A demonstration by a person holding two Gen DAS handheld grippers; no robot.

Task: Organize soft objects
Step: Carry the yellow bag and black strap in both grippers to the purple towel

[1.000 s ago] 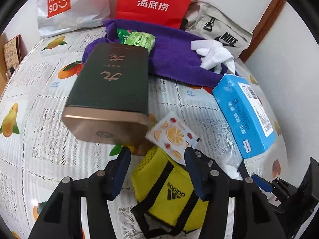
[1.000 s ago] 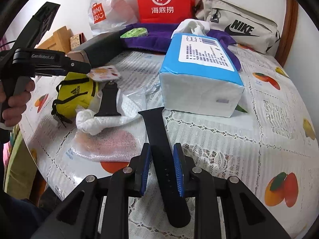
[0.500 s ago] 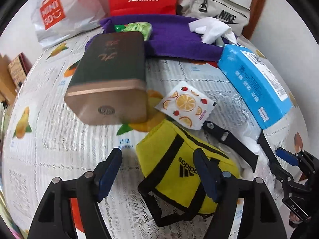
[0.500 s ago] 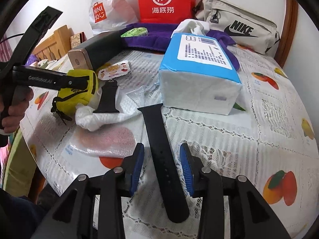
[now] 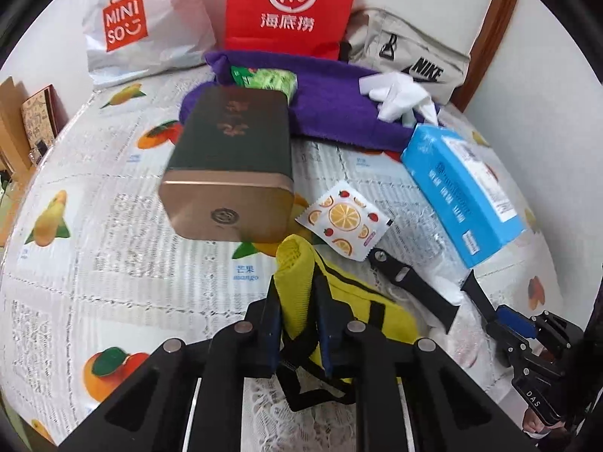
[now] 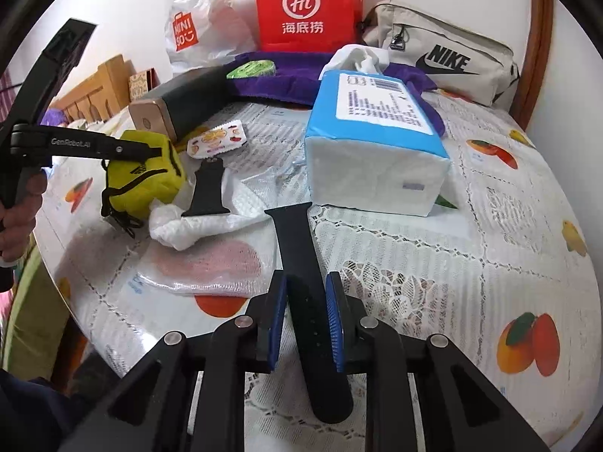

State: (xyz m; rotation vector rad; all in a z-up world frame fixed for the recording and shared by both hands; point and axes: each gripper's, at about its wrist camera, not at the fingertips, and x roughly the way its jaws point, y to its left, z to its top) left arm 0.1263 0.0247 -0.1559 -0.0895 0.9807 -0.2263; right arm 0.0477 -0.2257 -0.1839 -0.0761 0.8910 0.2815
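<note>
My left gripper (image 5: 296, 312) is shut on a fold of the yellow adidas pouch (image 5: 354, 312), which looks lifted off the table in the right wrist view (image 6: 145, 179). My right gripper (image 6: 305, 316) is closed around the long black watch strap (image 6: 301, 263), which lies flat on the table. A shorter black strap (image 6: 207, 188) lies on crumpled white tissue (image 6: 211, 222). A purple towel (image 5: 339, 113) lies at the back with a green packet (image 5: 269, 79) on it.
A dark green tin (image 5: 233, 158) lies beside a fruit-print sachet (image 5: 343, 220). A blue tissue pack (image 6: 373, 139) stands mid-table. A red Hi bag (image 5: 294, 3), a Miniso bag (image 5: 139, 26) and a Nike bag (image 6: 444, 56) line the back. The table edge (image 6: 94, 324) is near left.
My left gripper moved in and closed on the yellow pouch. My right gripper opened half a second ago, then narrowed again around the long strap.
</note>
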